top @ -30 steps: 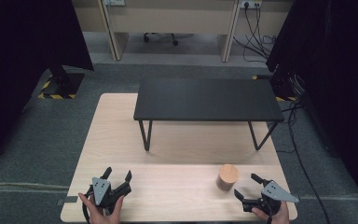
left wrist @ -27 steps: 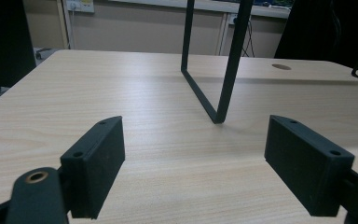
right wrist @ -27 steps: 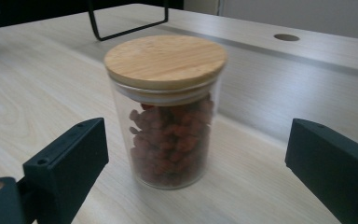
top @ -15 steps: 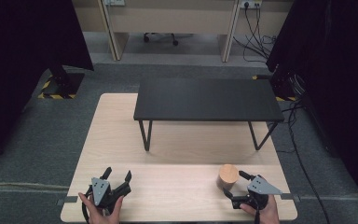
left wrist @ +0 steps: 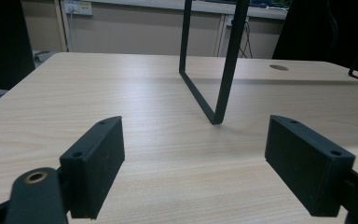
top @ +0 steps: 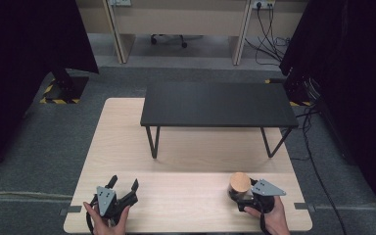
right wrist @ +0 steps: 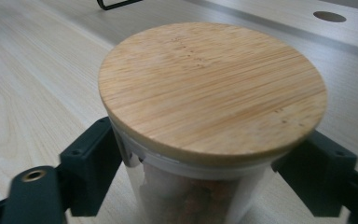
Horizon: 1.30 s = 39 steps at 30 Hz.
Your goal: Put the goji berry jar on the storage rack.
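Pale wooden table [top: 127, 127] spread across the grey floor, largest thing in sight. Black low bench [top: 218, 104] standing on thin metal legs over the far half of that surface, near the right edge. Close to the near right corner, a clear jar [top: 239, 185] standing upright, topped with a round bamboo lid [right wrist: 212, 91], some brownish filling dimly visible through the glass. Right gripper [top: 247, 196] just closed in from the near side, both black jaws now pressed against the jar's wall below the lid. Left gripper [top: 120, 188] near the near left corner, jaws spread wide over bare wood, holding nothing.
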Each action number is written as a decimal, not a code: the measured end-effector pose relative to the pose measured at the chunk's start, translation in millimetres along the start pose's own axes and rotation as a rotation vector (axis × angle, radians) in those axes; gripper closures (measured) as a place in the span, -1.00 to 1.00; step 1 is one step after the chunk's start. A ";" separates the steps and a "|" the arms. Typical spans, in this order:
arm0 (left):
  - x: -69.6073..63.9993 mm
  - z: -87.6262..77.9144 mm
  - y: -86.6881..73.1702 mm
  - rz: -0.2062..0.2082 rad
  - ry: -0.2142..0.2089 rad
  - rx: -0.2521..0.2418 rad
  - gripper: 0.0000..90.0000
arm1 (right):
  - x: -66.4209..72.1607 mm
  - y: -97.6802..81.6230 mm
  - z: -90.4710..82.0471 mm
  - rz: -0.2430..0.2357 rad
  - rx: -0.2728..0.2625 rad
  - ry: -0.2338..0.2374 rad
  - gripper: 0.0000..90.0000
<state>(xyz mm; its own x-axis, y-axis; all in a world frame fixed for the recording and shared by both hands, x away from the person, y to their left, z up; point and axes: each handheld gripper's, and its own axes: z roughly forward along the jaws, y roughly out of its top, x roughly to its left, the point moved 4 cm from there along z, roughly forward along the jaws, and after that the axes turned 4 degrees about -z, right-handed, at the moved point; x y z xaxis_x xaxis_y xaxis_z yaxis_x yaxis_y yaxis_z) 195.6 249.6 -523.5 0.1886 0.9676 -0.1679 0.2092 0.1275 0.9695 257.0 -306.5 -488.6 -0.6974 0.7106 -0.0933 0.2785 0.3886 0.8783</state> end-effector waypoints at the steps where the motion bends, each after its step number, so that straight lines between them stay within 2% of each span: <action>1: -0.2 0.0 -0.1 0.001 0.000 0.000 -0.57 | 0.8 0.7 0.5 -0.002 0.003 -0.002 -0.46; 14: -1.0 -0.4 -0.7 0.014 -0.002 -0.005 -0.57 | 3.9 0.3 -0.1 0.007 0.000 -0.018 -0.43; 17: -1.0 -0.4 -0.6 0.016 -0.002 -0.004 -0.57 | 8.7 -1.5 -3.6 0.033 -0.019 -0.039 -0.43; 22: -1.1 -0.2 -0.6 0.014 -0.001 -0.004 -0.57 | 24.6 7.5 -17.2 0.099 -0.060 -0.132 -0.42; 24: -1.2 -0.3 -0.7 0.016 -0.001 -0.005 -0.57 | 32.7 14.6 -22.2 0.103 -0.066 -0.180 -0.42; 27: -1.3 -0.6 -1.0 0.016 -0.001 -0.007 -0.57 | 45.8 25.4 -31.8 0.145 -0.090 -0.256 -0.42; 28: -1.4 -0.6 -1.0 0.017 -0.001 -0.007 -0.57 | 45.8 25.4 -31.8 0.145 -0.090 -0.256 -0.42; 35: -2.2 -0.3 -1.0 0.022 0.000 -0.006 -0.57 | 58.3 37.0 -44.0 0.168 -0.109 -0.332 -0.42; 39: -2.4 -0.3 -1.0 0.024 0.001 -0.006 -0.57 | 63.1 45.7 -49.5 0.167 -0.117 -0.349 -0.42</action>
<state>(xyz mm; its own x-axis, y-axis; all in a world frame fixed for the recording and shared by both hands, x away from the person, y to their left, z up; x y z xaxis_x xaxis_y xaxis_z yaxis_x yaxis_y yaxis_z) 194.7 247.3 -523.9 0.1928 0.9705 -0.1450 0.1989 0.1060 0.9743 193.1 -272.9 -431.1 -0.3774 0.9226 -0.0800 0.2779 0.1953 0.9406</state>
